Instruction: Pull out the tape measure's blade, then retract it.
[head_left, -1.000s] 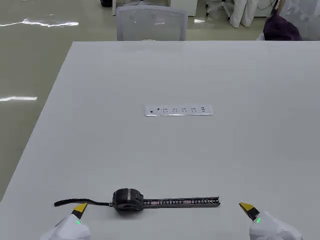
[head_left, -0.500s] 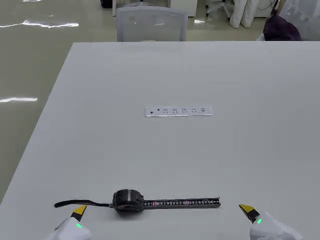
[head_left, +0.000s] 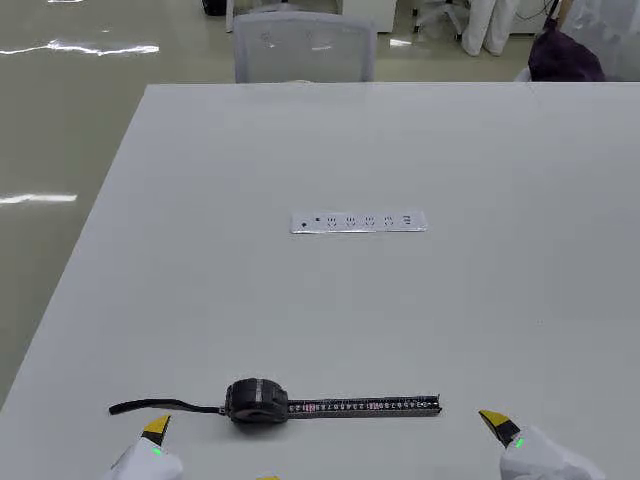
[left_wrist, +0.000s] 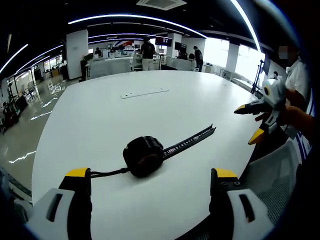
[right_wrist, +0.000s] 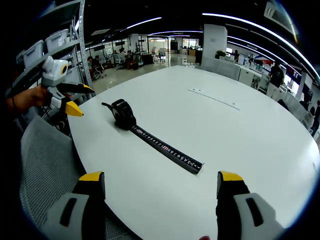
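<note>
Head view plus both gripper views. Tape measure (head_left: 257, 400): black case lying on the white table (head_left: 350, 310) near its front edge; blade (head_left: 365, 405) pulled out, flat on the table, running toward the person's right; black strap (head_left: 150, 406) trailing from the opp. side of the case to the left. L gripper (left_wrist: 150, 174): fingers (left_wrist: 79, 176) released, set wide apart, empty; case seen between them but beyond the tips, no contact. R gripper (right_wrist: 161, 176): fingers likewise spread wide, gripping nothing; blade end lies ahead of them, apart from both tips. In the head view the yellow tips sit at the bottom edge, L just below the strap, R below and to the right of the blade end; the tape measure lies between the two. Each gripper also appears, hand-held, at the side of the other's view, near the table's edge. Further back, mid-table: white power strip (head_left: 358, 221); chair (head_left: 303, 45) at the far edge.
</note>
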